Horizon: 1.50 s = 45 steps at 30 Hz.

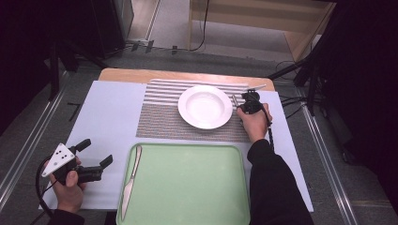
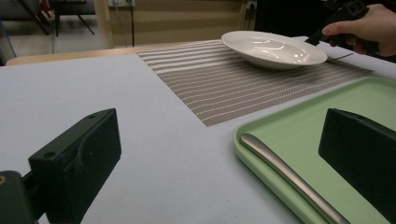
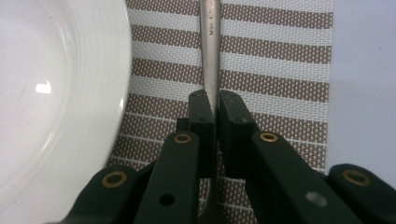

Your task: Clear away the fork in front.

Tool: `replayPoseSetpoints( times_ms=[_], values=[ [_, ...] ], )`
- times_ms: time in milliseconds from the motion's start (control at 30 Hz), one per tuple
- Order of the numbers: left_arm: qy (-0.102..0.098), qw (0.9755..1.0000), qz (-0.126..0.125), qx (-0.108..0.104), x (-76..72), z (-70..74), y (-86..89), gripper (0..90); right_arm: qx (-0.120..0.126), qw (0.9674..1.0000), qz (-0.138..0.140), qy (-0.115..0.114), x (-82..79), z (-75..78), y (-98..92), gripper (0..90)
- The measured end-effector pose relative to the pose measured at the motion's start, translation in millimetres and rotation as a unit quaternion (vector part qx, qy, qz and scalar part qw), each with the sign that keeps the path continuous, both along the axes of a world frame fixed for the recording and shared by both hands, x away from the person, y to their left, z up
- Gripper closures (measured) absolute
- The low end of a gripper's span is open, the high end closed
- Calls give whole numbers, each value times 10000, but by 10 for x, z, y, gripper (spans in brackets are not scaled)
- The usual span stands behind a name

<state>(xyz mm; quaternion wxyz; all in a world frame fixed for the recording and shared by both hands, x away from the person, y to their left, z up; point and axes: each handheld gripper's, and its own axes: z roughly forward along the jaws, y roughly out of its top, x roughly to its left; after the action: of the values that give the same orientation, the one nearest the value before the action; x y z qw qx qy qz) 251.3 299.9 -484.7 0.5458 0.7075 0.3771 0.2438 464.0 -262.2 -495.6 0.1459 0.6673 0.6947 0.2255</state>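
A: Item one, the right gripper (image 1: 250,99), at the right of the white plate (image 1: 205,107). State?

B: Clamped on a piece of steel cutlery (image 3: 209,44). In the right gripper view the two black jaws pinch its narrow handle from both sides. Which piece it is, fork or spoon, I cannot tell; its head is out of frame.

A: Location of that piece?

B: On the striped placemat (image 1: 162,117), just beside the plate's right rim, apart from it. Its long axis runs near to far, parallel to the mat's right edge, and it lies flat.

A: Item two, the left gripper (image 1: 97,153).

B: Jaws wide apart, nothing between them, held at the near left over the white table cover (image 1: 105,112). Beside it, a knife (image 1: 131,176) lies along the left edge of the green tray (image 1: 187,183).

A: Risks?

B: Judged only: the grip sits on a slim, smooth shaft, so the piece may swivel or slide out on lifting. The plate is close; a sideways drift to the left would knock its rim. Dragging instead of lifting could rumple the mat.
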Motion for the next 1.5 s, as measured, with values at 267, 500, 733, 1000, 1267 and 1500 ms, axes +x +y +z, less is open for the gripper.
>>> replayPoseSetpoints(
  times_ms=[267, 500, 733, 1000, 1267, 1500],
  values=[
    [-3, 10000, 3, 6, -2, 0, -2, 0, 98, 9999, 53, -125, -25, 54, -61, 870],
    [2, 10000, -5, 6, -2, 0, -3, 0, 131, 9999, -10, 3, -17, 45, -63, 861],
    [21, 10000, -27, 20, 0, 2, -5, 0, -60, 9999, 27, 104, 0, 4, -19, 860],
    [3, 10000, -47, 18, 1, 9, -9, 0, 19, 9993, 14, -364, -112, 35, -66, 862],
    [-37, 9999, -119, 113, -18, 29, -90, 0, 256, 9965, 89, -795, -357, 47, -116, 862],
    [-164, 9997, -157, 134, -36, 92, -159, 0, 405, 9929, 175, -1101, -557, 90, -98, 862]
  ],
)
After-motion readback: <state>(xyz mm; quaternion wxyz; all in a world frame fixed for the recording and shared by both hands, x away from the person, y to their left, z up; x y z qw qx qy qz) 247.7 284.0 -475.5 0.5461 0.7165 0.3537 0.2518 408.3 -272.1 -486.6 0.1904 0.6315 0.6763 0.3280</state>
